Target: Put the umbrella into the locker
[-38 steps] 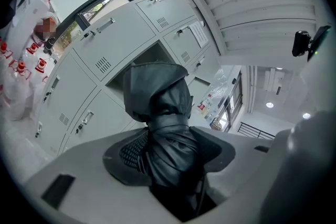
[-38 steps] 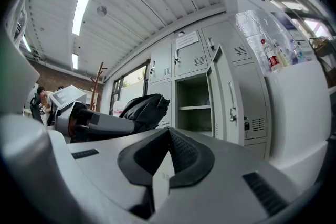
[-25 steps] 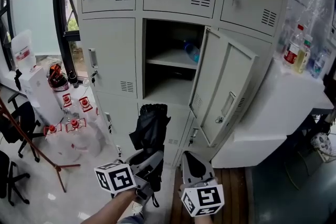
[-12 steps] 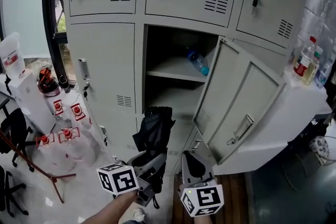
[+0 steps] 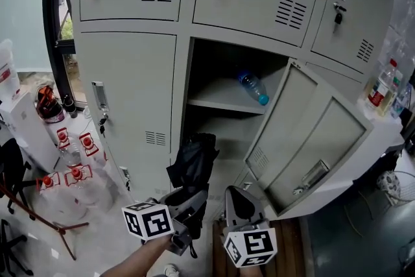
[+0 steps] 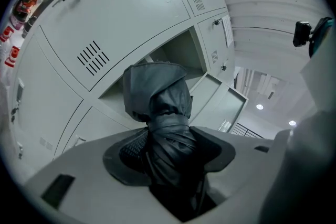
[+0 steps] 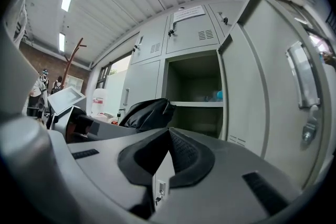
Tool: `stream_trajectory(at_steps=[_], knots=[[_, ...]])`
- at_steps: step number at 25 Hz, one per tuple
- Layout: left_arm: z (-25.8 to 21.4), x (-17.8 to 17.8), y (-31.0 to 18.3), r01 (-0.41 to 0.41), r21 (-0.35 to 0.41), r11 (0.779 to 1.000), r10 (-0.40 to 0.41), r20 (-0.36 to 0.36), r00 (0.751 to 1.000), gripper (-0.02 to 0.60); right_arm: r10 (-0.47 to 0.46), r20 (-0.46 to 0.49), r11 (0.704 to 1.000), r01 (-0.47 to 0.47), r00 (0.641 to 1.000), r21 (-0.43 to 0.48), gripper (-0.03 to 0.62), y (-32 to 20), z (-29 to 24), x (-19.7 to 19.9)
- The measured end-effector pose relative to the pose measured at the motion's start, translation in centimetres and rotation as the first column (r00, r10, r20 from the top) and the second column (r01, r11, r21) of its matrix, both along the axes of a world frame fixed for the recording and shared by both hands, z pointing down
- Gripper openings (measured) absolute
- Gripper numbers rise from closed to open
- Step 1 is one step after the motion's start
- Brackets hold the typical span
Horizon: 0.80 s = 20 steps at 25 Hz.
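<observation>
A folded black umbrella (image 5: 192, 164) stands upright in my left gripper (image 5: 186, 204), whose jaws are shut on its lower part. In the left gripper view the umbrella (image 6: 157, 105) fills the gap between the pads, with the open locker compartment (image 6: 178, 52) behind it. The grey locker's open compartment (image 5: 224, 130) lies just ahead of the umbrella, its door (image 5: 314, 146) swung out to the right. My right gripper (image 5: 237, 199) hovers beside the left one, shut with nothing in it. From the right gripper view the umbrella (image 7: 148, 113) sits left of the opening (image 7: 194, 113).
A clear water bottle with a blue cap (image 5: 253, 87) lies on the compartment's upper shelf. Red-capped water jugs (image 5: 65, 172) stand on the floor at the left. A white counter (image 5: 382, 130) with bottles is at the right, behind the open door.
Both grippers have come closer to the locker, the umbrella still held in the left one. The open compartment looks larger and nearer now.
</observation>
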<state>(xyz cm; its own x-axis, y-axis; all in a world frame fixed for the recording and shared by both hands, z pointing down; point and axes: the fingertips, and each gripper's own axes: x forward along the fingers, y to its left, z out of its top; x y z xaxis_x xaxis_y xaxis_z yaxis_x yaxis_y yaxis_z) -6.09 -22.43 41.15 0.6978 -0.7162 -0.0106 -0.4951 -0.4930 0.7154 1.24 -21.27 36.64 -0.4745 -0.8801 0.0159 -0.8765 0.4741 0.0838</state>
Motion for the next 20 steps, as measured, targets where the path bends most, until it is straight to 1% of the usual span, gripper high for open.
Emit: stream_trajectory(at_steps=[5, 10, 15, 20], knots=[[0.3, -1.1, -1.1, -0.025, 0.000, 1.000, 0.025, -0.001, 1.000, 0.238, 0.020, -0.013, 1.000, -0.020, 1.000, -0.003, 0.003, -1.0, 0.0, -1.5], [0.7, -1.4, -1.6, -0.045, -0.009, 0.999, 0.045, -0.002, 0.999, 0.238, 0.025, -0.024, 1.000, -0.026, 0.999, -0.002, 0.003, -1.5, 0.1, -2.2], [1.0, -1.4, -2.8, -0.050, -0.016, 0.999, 0.050, 0.009, 0.999, 0.238, 0.039, -0.021, 0.999, -0.040, 0.999, -0.014, 0.003, -2.1, 0.5, -1.9], [1.1, -1.3, -4.6, -0.036, -0.009, 0.999, 0.036, 0.045, 0.998, 0.238, 0.035, -0.023, 0.999, -0.036, 0.999, -0.014, 0.003, -3.1, 0.9, -1.4]])
